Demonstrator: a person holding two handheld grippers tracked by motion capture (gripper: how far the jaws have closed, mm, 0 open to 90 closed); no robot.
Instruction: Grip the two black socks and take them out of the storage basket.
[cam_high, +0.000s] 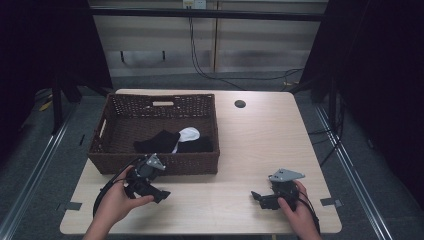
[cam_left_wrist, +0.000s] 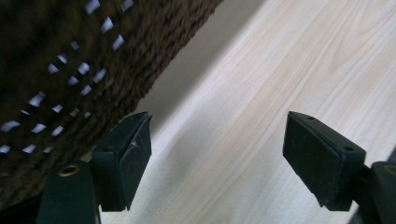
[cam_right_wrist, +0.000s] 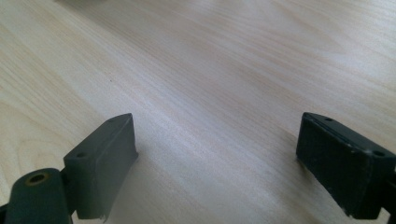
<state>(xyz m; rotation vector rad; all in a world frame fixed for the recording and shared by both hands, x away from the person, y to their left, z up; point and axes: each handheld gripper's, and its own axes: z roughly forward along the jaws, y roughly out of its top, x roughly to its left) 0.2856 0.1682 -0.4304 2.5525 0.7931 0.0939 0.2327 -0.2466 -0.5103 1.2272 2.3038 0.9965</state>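
A pale wooden table (cam_high: 250, 145) with a small round dark hole (cam_high: 240, 104) near its far edge stands on grey carpet, with dark curtains to both sides and a light panelled wall behind, where black cables hang down and trail across the floor. On the left half of the table sits a dark brown woven basket (cam_high: 155, 165) holding black socks (cam_high: 159, 141) and one white sock (cam_high: 189, 134). A person's hands come in from the near edge, each holding a black gripper. The left gripper (cam_high: 161, 195) is held just in front of the basket's near wall; in the left gripper view (cam_left_wrist: 217, 156) its jaws are spread wide with nothing between them, the woven wall rising close beyond the jaw on that view's left side, and bare wood beneath the gap and under the other jaw. The socks lie inside the basket, past that wall, well beyond the jaw tips. The right gripper (cam_high: 256, 196) is low over the near right part of the table, well apart from the basket; in the right gripper view (cam_right_wrist: 217, 154) its jaws are also spread wide and empty, with bare wood grain between and ahead of them.
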